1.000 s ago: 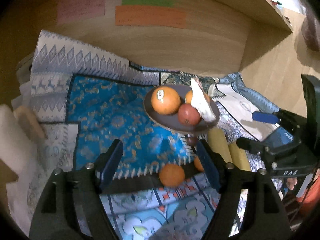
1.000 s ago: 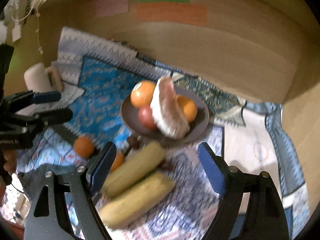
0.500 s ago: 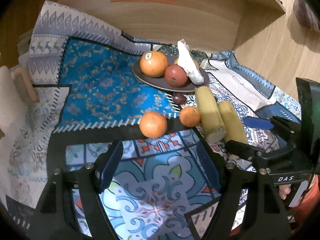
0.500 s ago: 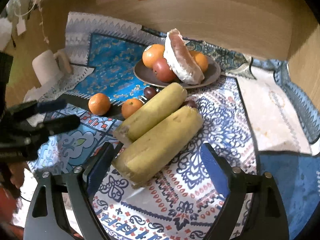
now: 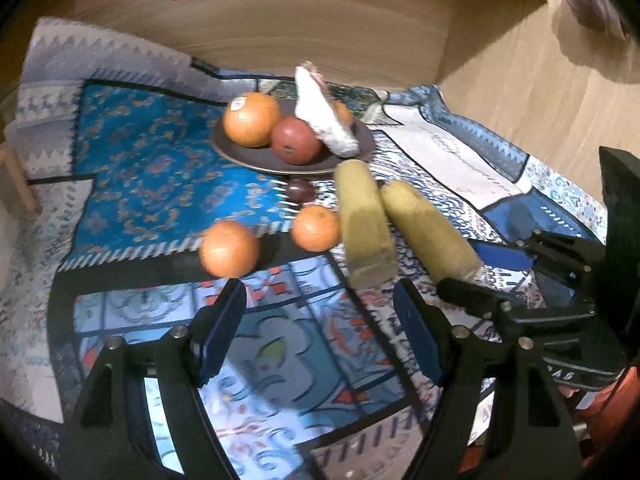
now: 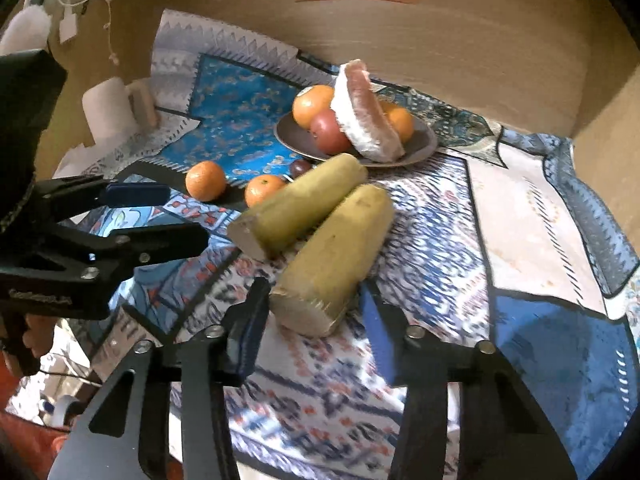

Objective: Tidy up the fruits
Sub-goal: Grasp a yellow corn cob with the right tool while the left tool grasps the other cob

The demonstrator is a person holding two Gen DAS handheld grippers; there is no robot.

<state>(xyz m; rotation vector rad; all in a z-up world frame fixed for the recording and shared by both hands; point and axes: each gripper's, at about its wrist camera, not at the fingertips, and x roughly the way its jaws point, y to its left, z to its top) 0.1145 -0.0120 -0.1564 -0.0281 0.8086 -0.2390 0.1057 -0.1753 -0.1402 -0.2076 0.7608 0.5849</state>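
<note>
- Two loose mandarins on the patterned cloth (image 5: 168, 184): left mandarin (image 5: 229, 249) just ahead of the left gripper (image 5: 320, 320), right mandarin (image 5: 316, 227) close beside it, near the end of one stalk.
- Two yellow-green cut stalks side by side, possibly sugarcane though hard to tell: left stalk (image 6: 298, 206) and right stalk (image 6: 334, 260), touching along their length, far ends pointing at the plate.
- Dark plate (image 6: 420, 148) farther back on the cloth, carrying a large orange (image 5: 251, 119), a red apple-like fruit (image 5: 296, 140), a peeled pomelo wedge (image 6: 366, 114) leaning on the pile, and a smaller orange (image 6: 400, 123) behind the wedge.
- Small dark round fruit (image 5: 301, 191) on the cloth between plate and loose mandarins.
- Left gripper wide apart, holding nothing, above the cloth just short of the left mandarin.
- Right gripper (image 6: 312, 328) also spread, empty, its fingers flanking the cut end of the right stalk without clamping it.
- White roll (image 6: 105, 114) at the far left edge of the cloth, by the wooden back wall (image 6: 440, 32).
- Cloth draped over the desk, hiding its surface.
</note>
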